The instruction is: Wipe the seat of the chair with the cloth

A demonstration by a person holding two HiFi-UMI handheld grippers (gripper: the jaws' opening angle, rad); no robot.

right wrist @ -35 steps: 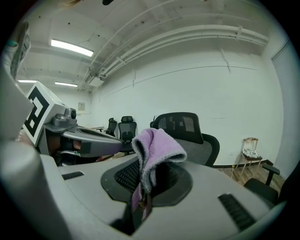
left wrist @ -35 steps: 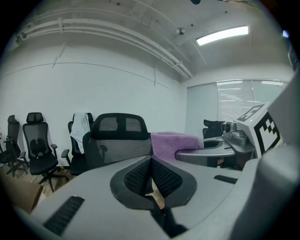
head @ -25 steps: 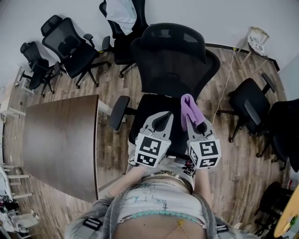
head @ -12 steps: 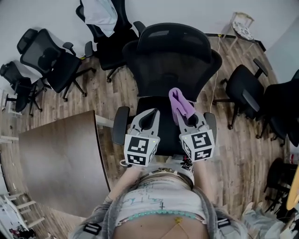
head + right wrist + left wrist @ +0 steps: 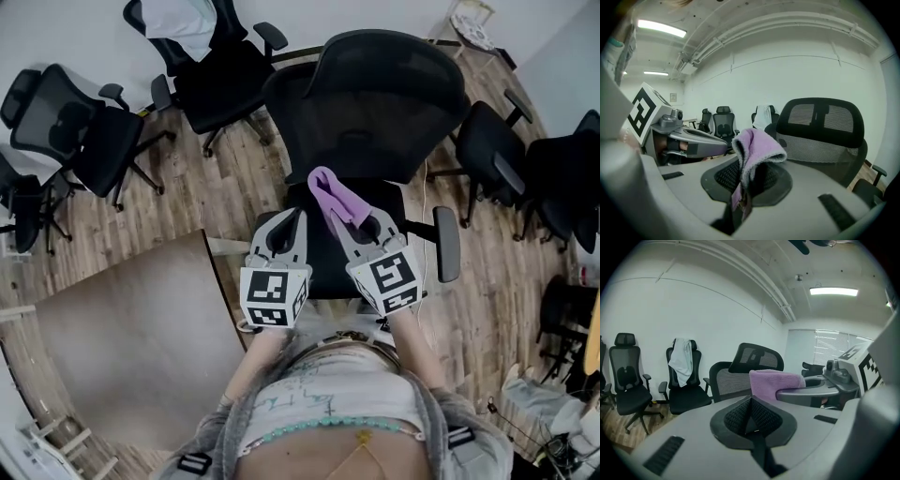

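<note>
Your right gripper [image 5: 741,197] has its jaws pinched on the purple cloth [image 5: 757,145], which bunches up and folds over just ahead of the tips. Your left gripper [image 5: 752,420], just beside it, has its jaws pressed together on nothing. Both hang level above the chair seat [image 5: 323,264], which lies below the jaws. The cloth looks clear of it, so wiping seems not yet begun. Beyond the tips stands the backrest [image 5: 375,103]. You have yet to lower the cloth onto the seat and sweep across.
</note>
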